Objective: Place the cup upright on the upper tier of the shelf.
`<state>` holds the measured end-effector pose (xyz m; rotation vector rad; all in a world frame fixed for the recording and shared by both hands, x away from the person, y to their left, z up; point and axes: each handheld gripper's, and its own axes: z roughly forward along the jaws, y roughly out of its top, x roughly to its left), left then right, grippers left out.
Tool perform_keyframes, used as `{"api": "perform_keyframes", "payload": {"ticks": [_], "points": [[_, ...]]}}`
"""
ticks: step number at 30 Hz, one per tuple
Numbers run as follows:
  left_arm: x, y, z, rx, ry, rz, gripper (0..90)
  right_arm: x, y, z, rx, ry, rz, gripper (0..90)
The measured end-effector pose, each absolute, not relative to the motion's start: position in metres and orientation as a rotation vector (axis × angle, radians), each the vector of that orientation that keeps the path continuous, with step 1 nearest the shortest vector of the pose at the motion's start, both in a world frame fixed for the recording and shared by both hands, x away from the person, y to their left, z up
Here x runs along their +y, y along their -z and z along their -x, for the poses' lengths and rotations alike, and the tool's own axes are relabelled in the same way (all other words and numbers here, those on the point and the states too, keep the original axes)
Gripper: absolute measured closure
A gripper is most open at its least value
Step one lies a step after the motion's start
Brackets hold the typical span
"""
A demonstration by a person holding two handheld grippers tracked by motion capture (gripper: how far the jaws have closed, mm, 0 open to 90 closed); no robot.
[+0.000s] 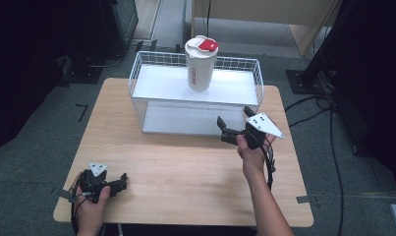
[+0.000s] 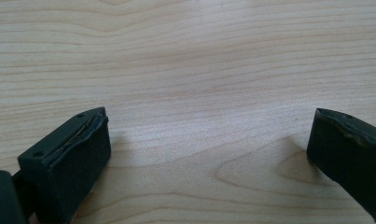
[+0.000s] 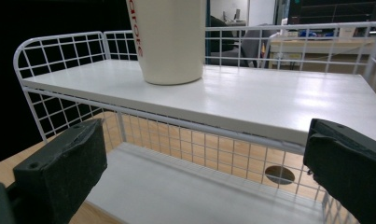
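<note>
Left gripper at table near edge, jaws apart, empty. Rack at far side, cup upright on its top shelf. Right gripper just before rack, released. Grasp not yet started, likely cup next.

The person's left hand holds the left gripper low at the near left, jaws spread wide, while the right hand lifts the right gripper farther forward, jaws likewise wide apart.
</note>
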<state>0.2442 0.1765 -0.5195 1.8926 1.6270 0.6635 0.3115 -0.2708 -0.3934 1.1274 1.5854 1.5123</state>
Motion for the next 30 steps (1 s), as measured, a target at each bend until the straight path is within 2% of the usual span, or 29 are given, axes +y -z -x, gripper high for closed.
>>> {"api": "perform_keyframes", "payload": {"ticks": [30], "points": [[0.176,0.519,-0.244,1.630,-0.659,-1.890,0.0,-0.335,0.437,-0.267,1.570,-1.389,-1.262,0.0]]}}
